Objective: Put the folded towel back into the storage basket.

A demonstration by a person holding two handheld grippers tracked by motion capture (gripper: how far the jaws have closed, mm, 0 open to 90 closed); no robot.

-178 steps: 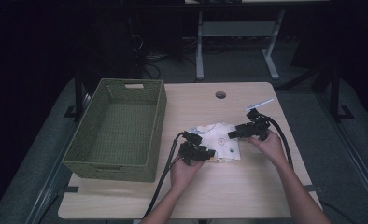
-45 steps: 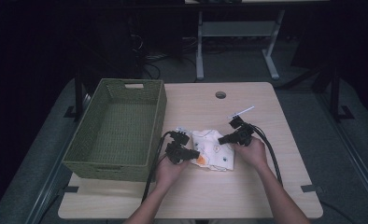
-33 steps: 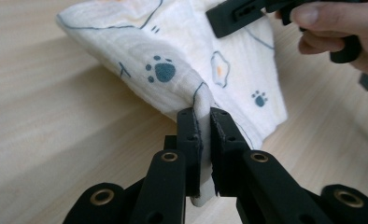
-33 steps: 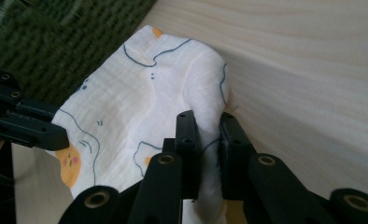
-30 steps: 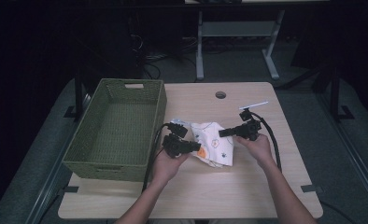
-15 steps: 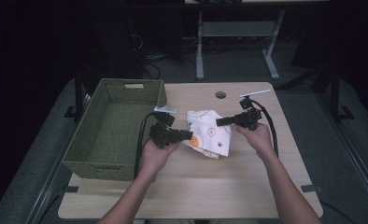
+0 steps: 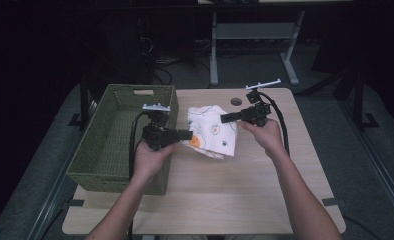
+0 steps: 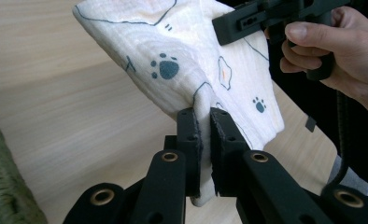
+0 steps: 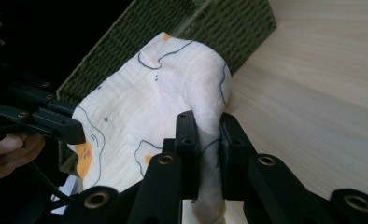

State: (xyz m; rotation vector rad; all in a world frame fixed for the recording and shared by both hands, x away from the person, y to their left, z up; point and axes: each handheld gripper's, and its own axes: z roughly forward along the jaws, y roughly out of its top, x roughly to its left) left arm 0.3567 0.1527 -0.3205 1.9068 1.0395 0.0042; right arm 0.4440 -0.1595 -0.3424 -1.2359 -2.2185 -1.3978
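- Cloth (image 7: 212, 131): white muslin printed with paw marks and orange patches; I see it bunched and lifted off the wooden surface (image 7: 245, 195), hanging between my two claws just right of centre in the high view.
- Left claw (image 7: 184, 134): at 9 o'clock of the cloth; my left gripper view shows its jaws pressed nearly together on a pinched fold, a scrap of fabric hanging out below them.
- Right claw (image 7: 226, 118): at 2 o'clock of the cloth; my right gripper view shows its jaws closed on a thicker fold at the cloth's opposite edge.
- Basket (image 7: 115, 165): green woven bin at 9 o'clock of the cloth; my left hand (image 7: 150, 159) sits over its right-hand wall.
- Right hand (image 7: 266, 134): grips its handle over the surface at 3 o'clock of the cloth.
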